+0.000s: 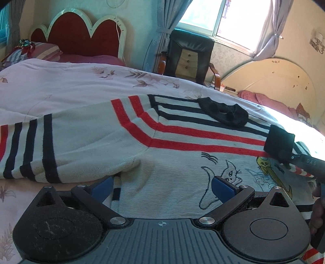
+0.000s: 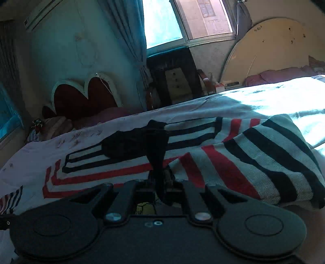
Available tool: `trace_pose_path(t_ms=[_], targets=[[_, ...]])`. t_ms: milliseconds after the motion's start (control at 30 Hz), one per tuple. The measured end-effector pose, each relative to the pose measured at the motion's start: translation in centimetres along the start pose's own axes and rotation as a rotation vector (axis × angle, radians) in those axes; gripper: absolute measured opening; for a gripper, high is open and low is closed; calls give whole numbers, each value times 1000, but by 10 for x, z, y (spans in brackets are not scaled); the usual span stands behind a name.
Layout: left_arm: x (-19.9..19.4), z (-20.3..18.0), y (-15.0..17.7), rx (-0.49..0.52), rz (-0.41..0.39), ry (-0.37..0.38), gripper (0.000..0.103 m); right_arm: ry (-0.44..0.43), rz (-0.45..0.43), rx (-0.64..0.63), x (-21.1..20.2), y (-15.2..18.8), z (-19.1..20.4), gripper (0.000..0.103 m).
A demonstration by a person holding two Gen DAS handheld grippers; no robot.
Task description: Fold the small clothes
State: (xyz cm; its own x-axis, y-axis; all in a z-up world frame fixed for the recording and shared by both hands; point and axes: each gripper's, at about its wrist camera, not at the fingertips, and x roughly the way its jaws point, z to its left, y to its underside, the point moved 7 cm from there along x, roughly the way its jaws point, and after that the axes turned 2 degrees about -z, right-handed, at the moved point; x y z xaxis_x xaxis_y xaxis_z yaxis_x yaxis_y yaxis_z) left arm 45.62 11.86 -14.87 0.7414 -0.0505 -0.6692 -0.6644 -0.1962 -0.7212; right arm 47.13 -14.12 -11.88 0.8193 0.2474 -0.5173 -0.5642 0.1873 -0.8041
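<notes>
In the left wrist view, one white knitted sweater (image 1: 126,142) is lying face up on the floral bedspread (image 1: 61,85), one sleeve stretching off to the left. It is showing two red bands across the chest, several navy bands nearer the black collar (image 1: 223,114), and two stitched cats, one white (image 1: 229,172) and one yellow (image 1: 264,164). The left gripper (image 1: 161,185) is hovering over the sweater's lower body with its two blue pads (image 1: 221,186) spread wide, holding nothing. The right gripper (image 1: 279,142) is reaching in from the right, pinching black cuff fabric.

In the right wrist view, the right gripper (image 2: 160,182) is clamping narrow on the black cuff (image 2: 157,154) of the second sleeve (image 2: 254,158), which is lying folded over the sweater's chest. One chair (image 2: 172,81) is standing beyond the bed, below the window (image 2: 182,18).
</notes>
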Motion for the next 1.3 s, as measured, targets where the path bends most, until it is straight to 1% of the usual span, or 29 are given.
trace_pose_path(t_ms=[100,167,200,233,267,300,333,400,433,500,533,567,633,700,733,767,800,867,933,1067,1133,1200,1300], targets=[[2,5,-2,-17,2,9,103,-17,41,-14,14,14,20,8],[5,5,-2,-34,6,21,103,-21,81,-11,23,26,23,9],[6,3,-3,-46,6,34,103,-25,85,-16,24,30,22,10],[7,0,-5,-55,5,49,103,-25,79,-27,22,29,24,13],[9,-5,-6,-66,4,70,103,-19,84,-33,18,28,25,22],[12,-12,-8,-78,6,99,103,-7,76,-32,11,26,25,27],[17,-21,-10,-97,9,133,103,5,50,-31,0,25,24,37],[29,-45,-13,-147,24,239,102,11,1,-1,-18,21,14,42],[38,-58,-14,-173,40,288,102,14,-9,26,-28,20,7,42],[58,-86,-11,-236,98,389,75,30,-25,100,-48,18,-12,42],[71,-102,-9,-274,139,442,61,41,-31,125,-58,19,-20,42],[82,-114,-7,-295,163,464,60,55,-35,152,-64,18,-30,42],[101,-137,-5,-286,190,461,60,84,-47,189,-79,20,-48,42],[115,-154,-4,-281,195,461,60,110,-54,217,-91,23,-65,42],[121,-162,-4,-268,189,453,52,120,-55,231,-95,24,-72,42],[126,-167,-5,-252,187,441,20,131,-56,245,-97,26,-78,42],[131,-172,-3,-243,201,436,5,140,-55,257,-100,27,-84,42],[132,-174,-5,-257,191,441,5,155,-55,293,-103,30,-95,42],[118,-173,-15,-209,139,451,5,154,-58,335,-105,31,-104,43],[95,-160,-36,-150,78,442,5,131,-54,394,-101,32,-110,45],[87,-141,-45,-153,52,420,5,112,-40,423,-93,32,-111,45],[87,-117,-51,-165,44,391,5,84,-35,460,-86,31,-109,45],[93,-83,-53,-191,58,360,5,39,-26,530,-73,31,-108,45]])
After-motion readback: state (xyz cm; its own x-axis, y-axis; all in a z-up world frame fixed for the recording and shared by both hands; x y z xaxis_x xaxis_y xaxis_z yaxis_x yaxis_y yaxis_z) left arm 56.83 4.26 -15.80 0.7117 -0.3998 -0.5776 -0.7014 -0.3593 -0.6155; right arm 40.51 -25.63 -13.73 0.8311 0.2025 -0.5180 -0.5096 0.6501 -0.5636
